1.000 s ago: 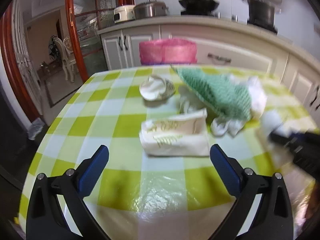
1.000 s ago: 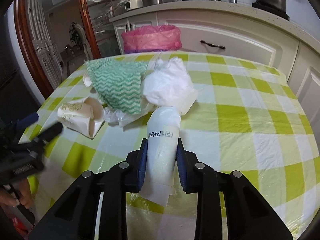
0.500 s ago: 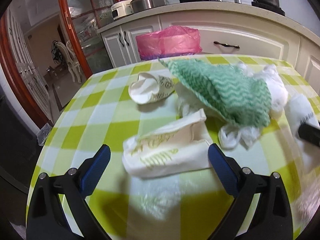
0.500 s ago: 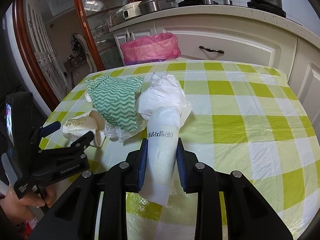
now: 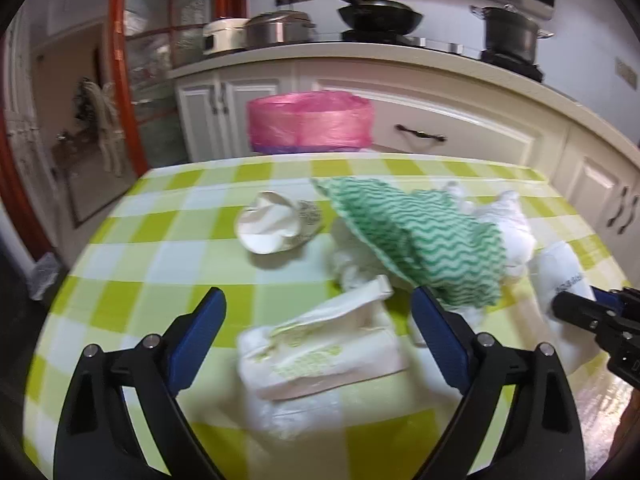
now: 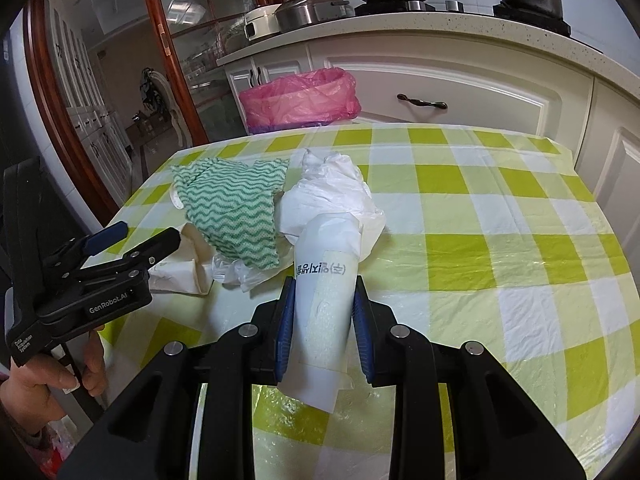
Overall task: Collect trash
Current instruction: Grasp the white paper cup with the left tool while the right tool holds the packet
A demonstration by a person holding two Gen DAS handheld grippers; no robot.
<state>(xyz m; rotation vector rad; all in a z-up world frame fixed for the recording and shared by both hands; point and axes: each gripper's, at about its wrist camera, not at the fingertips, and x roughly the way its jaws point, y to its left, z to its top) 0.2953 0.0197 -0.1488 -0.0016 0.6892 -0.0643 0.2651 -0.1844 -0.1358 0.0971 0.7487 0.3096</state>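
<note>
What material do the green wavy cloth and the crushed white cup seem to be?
Green wavy cloth: probably thin nonwoven wipe fabric, matte; tiny dots and soft folds show. Crushed white cup: likely paper, matte; its rim is creased and flattened, with faint print on the outside.

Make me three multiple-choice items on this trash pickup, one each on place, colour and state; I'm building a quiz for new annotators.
1. Where is the pink-lined bin?
A. On the table
B. Beyond the table's far edge, by the cabinets
C. Under the right claw

2. What colour are the cloth's wavy stripes?
A. Green
B. Red
C. Blue

3. What is the right claw doing?
A. Hanging open
B. Shut on the white wrapper
C. Shut on the cloth

Answers:
1 B, it stands behind the checked table.
2 A, green waves on white.
3 B, both pads press the wrapper's sides.
</note>
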